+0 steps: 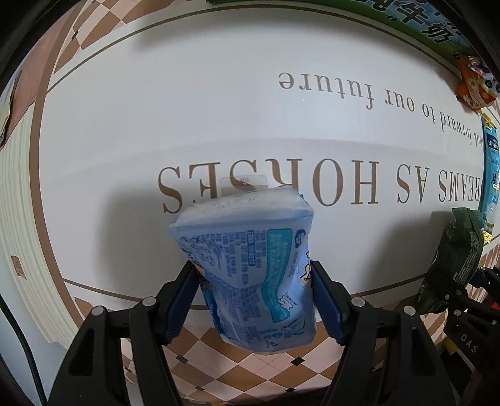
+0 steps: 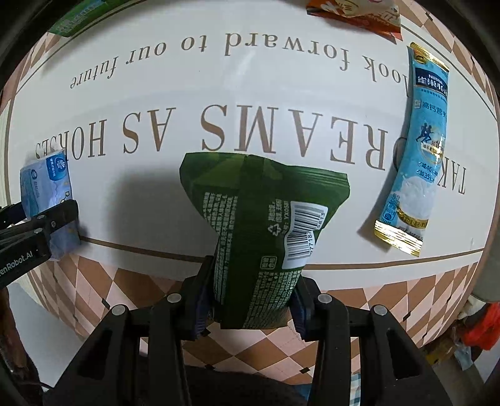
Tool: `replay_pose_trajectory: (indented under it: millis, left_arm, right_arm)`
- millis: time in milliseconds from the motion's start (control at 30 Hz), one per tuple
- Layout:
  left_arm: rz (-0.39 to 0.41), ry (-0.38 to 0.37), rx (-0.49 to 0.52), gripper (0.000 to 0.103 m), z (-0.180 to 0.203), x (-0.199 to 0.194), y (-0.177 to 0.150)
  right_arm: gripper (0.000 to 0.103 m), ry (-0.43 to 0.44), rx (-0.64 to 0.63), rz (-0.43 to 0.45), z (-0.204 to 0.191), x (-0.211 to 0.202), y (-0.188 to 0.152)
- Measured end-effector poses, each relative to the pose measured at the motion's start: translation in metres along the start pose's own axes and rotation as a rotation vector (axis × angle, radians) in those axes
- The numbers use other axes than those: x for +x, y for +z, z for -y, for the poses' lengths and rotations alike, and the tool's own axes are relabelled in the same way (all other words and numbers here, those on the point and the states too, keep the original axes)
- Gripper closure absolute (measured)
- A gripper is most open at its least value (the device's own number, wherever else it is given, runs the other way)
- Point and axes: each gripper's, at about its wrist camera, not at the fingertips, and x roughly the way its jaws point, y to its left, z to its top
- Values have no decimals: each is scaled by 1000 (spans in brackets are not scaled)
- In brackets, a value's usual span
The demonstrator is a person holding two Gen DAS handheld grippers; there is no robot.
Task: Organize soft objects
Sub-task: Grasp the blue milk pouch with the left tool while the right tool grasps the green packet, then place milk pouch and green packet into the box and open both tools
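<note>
1. My left gripper (image 1: 254, 299) is squeezed tight on a soft, pale blue plastic pack with tiny print (image 1: 247, 265). The pack sticks up between the two black fingers, over the near edge of the white table mat with big brown letters (image 1: 156, 109).

2. My right gripper (image 2: 250, 299) is squeezed tight on a dark green crinkly bag with a white barcode sticker (image 2: 262, 218). It also sits over the near edge of the mat, to the right of the blue pack.

3. So I am holding two soft things at once, one in each tool. I cannot tell if they touch the mat or hang just above it.

4. Farther off on the right lies a long light blue packet with gold ends (image 2: 415, 150), flat on the mat.

5. At the far right edge is an orange snack bag (image 2: 359, 15). At the far left is a green pack (image 2: 75, 18), only partly in view.

6. I think the job is not done. Two things are in my tools, and three more still lie spread out around the mat.
</note>
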Motion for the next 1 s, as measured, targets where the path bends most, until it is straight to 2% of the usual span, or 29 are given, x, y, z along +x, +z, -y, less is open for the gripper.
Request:
replay_pose_trajectory:
  millis: [67, 133, 167, 200, 267, 367, 533, 633, 700, 767, 833, 933, 1000]
  left_arm:
    - [1, -4, -1, 35, 1, -3, 1]
    - [9, -6, -1, 43, 4, -4, 0]
    - [21, 0, 5, 55, 8, 0, -2]
    - [32, 14, 18, 60, 12, -5, -2]
    - [48, 13, 39, 64, 20, -13, -2]
    - [80, -28, 64, 64, 29, -41, -2]
    - [200, -124, 94, 64, 39, -123, 13]
    - [249, -184, 104, 64, 36, -175, 41]
    - [267, -203, 108, 64, 28, -201, 72]
    - [274, -202, 117, 64, 20, -223, 110]
    - [283, -166, 121, 64, 14, -231, 146]
    - [229, -155, 108, 64, 6, -230, 207]
    - [174, -150, 98, 64, 3, -225, 242]
  right_arm:
    - [57, -2, -1, 0, 1, -1, 0]
    - [57, -9, -9, 2, 0, -3, 0]
    - [57, -13, -19, 5, -2, 5, -3]
    - [58, -18, -29, 9, -4, 11, -5]
    - [65, -27, -52, 21, -13, 12, -8]
    - [66, 4, -79, 38, -19, -1, -11]
    - [67, 113, -108, 142, -18, -70, -6]
    - [67, 182, -111, 209, -11, -114, 5]
    - [67, 222, -113, 266, -6, -150, 20]
    - [67, 247, -123, 317, -5, -181, 40]
    - [67, 267, -118, 359, -6, -203, 70]
    - [67, 311, -103, 369, -15, -218, 112]
    - [67, 342, -94, 349, -25, -222, 151]
